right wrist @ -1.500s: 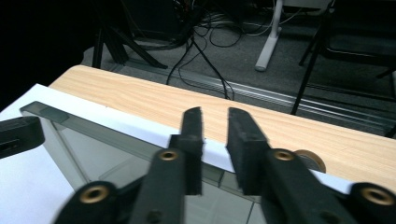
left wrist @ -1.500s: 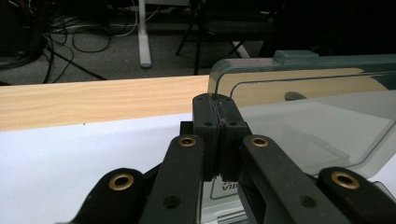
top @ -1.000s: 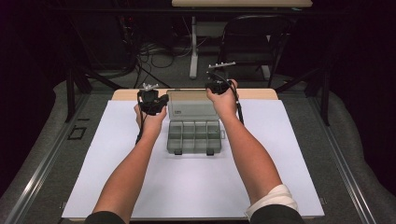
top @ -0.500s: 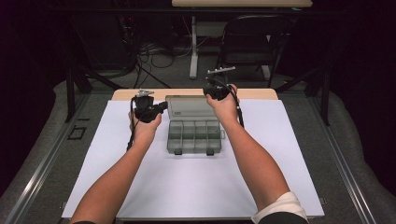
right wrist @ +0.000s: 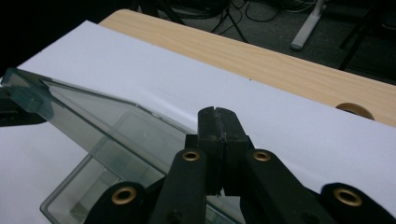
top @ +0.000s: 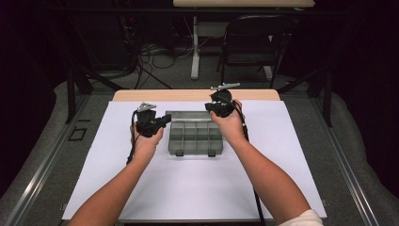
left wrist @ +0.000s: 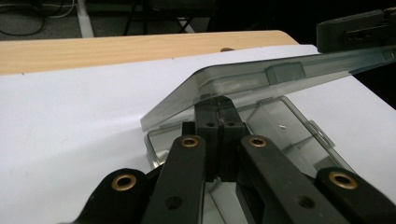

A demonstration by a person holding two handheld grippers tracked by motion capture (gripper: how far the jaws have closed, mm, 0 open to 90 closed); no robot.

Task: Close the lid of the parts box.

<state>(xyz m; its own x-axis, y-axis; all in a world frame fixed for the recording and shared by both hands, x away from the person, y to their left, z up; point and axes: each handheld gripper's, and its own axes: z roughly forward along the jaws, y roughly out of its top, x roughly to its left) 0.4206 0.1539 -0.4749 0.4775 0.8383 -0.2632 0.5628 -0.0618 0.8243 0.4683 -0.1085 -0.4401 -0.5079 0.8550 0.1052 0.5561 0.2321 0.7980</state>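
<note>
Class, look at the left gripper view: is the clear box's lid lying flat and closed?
No: the lid is tilted up, with a gap above the box's compartments.

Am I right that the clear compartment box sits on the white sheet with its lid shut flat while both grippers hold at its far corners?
Not quite: the lid is lifted, tilted open above the compartment box, as the left gripper view shows. The rest holds: the box sits on the white sheet, with the left gripper and right gripper at its far corners.
</note>
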